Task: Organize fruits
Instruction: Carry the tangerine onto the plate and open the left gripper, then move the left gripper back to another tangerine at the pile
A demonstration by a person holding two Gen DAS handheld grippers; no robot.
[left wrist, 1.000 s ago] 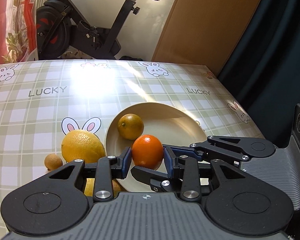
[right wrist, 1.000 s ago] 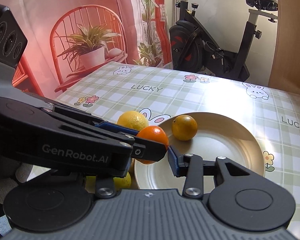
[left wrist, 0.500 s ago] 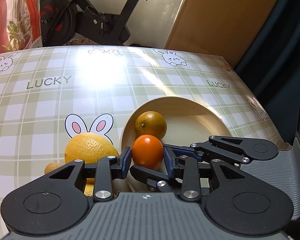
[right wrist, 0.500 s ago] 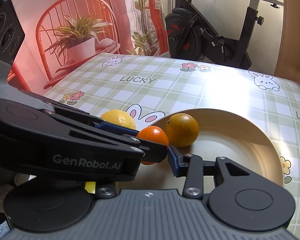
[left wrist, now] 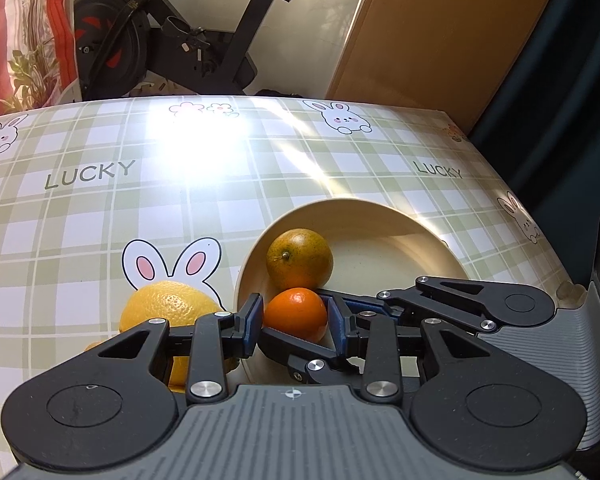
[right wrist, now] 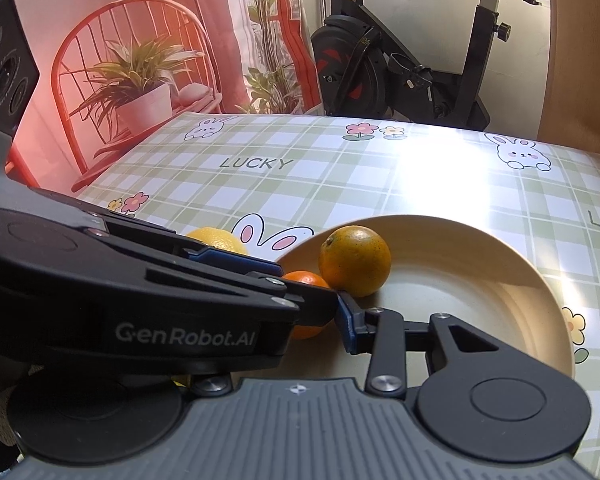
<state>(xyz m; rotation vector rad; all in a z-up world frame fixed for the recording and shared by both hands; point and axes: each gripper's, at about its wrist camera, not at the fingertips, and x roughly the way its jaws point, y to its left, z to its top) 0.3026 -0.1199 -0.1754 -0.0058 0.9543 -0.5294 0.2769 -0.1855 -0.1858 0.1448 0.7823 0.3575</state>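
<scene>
A small orange tangerine [left wrist: 296,308] hangs low over the near left rim of a cream plate [left wrist: 340,204]. My left gripper [left wrist: 296,320] is shut on it, a blue pad against each side. My right gripper [right wrist: 316,320] reaches in from the right. One of its fingers passes behind the tangerine [right wrist: 306,330] and one in front, and it looks shut on the fruit too. In the right wrist view its left finger is hidden behind the left gripper. A greenish orange [left wrist: 300,260] lies in the plate [right wrist: 500,248], just behind the tangerine. A large yellow citrus [left wrist: 168,308] sits left of the plate.
A small brownish fruit [left wrist: 94,346] peeks out beside the yellow citrus. The checked tablecloth [left wrist: 180,208] stretches far ahead. Beyond the table stand an exercise bike [left wrist: 172,40], a brown panel [left wrist: 440,40] and a red chair with a potted plant [right wrist: 140,92].
Both grippers, with the tangerine between them, moved forward and down over the plate's rim. The greenish orange now sits right behind the tangerine.
</scene>
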